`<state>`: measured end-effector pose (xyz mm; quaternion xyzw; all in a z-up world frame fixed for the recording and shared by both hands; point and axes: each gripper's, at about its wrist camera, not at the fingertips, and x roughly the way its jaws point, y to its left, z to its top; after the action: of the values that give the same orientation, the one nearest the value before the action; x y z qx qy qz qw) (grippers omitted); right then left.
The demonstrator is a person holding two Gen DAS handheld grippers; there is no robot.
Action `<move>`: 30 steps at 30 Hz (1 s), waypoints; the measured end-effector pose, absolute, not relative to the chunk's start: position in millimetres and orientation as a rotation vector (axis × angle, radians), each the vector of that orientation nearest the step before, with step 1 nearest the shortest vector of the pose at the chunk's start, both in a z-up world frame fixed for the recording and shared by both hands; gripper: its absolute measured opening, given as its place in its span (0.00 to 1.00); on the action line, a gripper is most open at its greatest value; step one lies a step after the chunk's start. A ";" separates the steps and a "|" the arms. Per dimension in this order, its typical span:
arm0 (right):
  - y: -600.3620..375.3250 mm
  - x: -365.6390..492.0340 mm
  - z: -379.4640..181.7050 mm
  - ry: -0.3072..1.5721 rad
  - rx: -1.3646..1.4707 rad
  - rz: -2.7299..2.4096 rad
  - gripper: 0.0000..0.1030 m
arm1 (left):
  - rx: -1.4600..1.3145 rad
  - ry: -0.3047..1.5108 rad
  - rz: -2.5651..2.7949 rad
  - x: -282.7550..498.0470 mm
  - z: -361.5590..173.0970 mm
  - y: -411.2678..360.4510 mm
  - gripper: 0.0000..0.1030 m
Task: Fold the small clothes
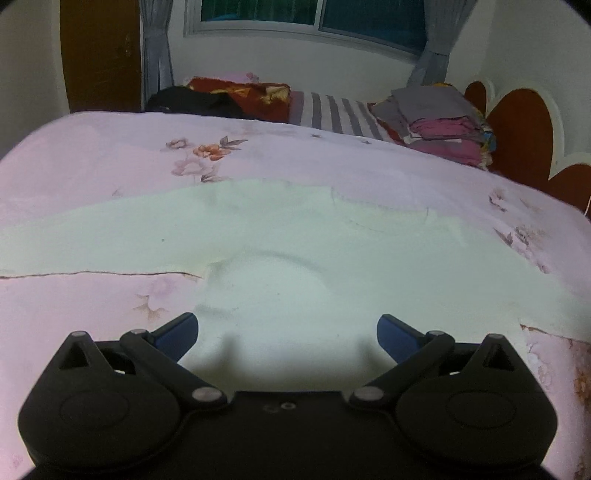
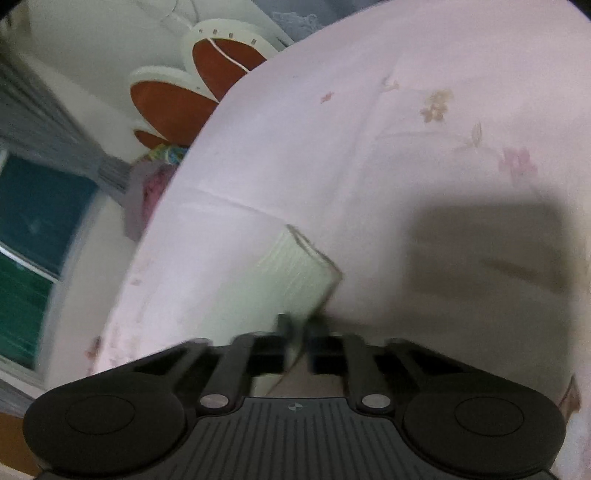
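Note:
A pale green garment [image 1: 295, 251] lies spread flat on the pink flowered bed sheet [image 1: 110, 155], one sleeve reaching off to the left. My left gripper [image 1: 286, 328] hovers low over the garment's near part, its blue pads [image 1: 177, 334] wide apart with nothing between them: open. In the blurred right wrist view, a ribbed cuff end of the pale green garment [image 2: 291, 273] runs down into my right gripper [image 2: 299, 328]. Its fingers are drawn together with the cloth's edge pinched between them.
A stack of folded clothes [image 1: 439, 118] sits at the back right beside the red-and-white headboard [image 1: 524, 129]. A striped pillow [image 1: 332, 110], a red patterned blanket [image 1: 240, 92] and dark clothing [image 1: 199, 99] lie along the far edge under a window [image 1: 314, 14].

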<state>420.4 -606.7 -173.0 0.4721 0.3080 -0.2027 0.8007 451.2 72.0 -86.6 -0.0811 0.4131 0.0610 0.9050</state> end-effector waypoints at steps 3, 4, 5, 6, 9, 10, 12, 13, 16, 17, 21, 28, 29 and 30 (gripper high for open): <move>-596.5 429.1 -161.3 0.701 0.857 -0.464 0.02 | -0.109 0.865 0.131 453.8 -87.4 87.9 1.00; -592.1 428.4 -154.3 0.697 0.832 -0.485 0.02 | -0.099 0.865 0.119 453.7 -86.7 93.6 1.00; -582.4 429.8 -142.6 0.673 0.775 -0.477 0.02 | -0.090 0.858 0.109 452.4 -85.5 100.1 1.00; -569.4 429.0 -128.0 0.647 0.695 -0.455 0.02 | -0.078 0.848 0.110 450.6 -84.9 107.0 1.00; -516.4 429.6 -91.9 0.635 0.535 -0.325 0.02 | -0.055 0.841 0.117 446.4 -87.7 129.7 1.00; -493.4 431.5 -81.3 0.634 0.476 -0.282 0.02 | -0.055 0.842 0.128 445.6 -89.9 138.8 1.00; -450.5 438.3 -67.0 0.645 0.424 -0.197 0.02 | -0.070 0.845 0.129 443.0 -93.1 154.1 1.00; -430.9 441.8 -62.6 0.652 0.413 -0.164 0.02 | -0.078 0.848 0.129 441.4 -94.5 162.1 1.00; -372.0 452.8 -56.4 0.685 0.401 -0.067 0.02 | -0.085 0.844 0.126 435.0 -95.1 181.7 0.99; -353.4 457.2 -56.3 0.694 0.387 -0.040 0.02 | -0.087 0.843 0.126 433.1 -95.1 186.8 0.99; -284.2 465.3 -64.1 0.741 0.364 0.074 0.02 | -0.115 0.847 0.102 421.2 -95.2 203.9 0.99; -193.7 495.3 -87.8 0.817 0.262 0.230 0.02 | -0.173 0.870 0.093 403.6 -101.5 224.6 0.99; -188.4 501.6 -92.6 0.826 0.259 0.249 0.02 | -0.179 0.868 0.094 402.4 -101.7 225.8 0.99; -179.0 504.4 -97.0 0.834 0.254 0.268 0.02 | -0.183 0.865 0.096 401.7 -101.5 227.2 0.97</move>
<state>504.4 -179.0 -97.0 0.1225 0.4026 0.1295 0.8978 401.7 227.2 -101.5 -0.0886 0.4182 0.0466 0.9028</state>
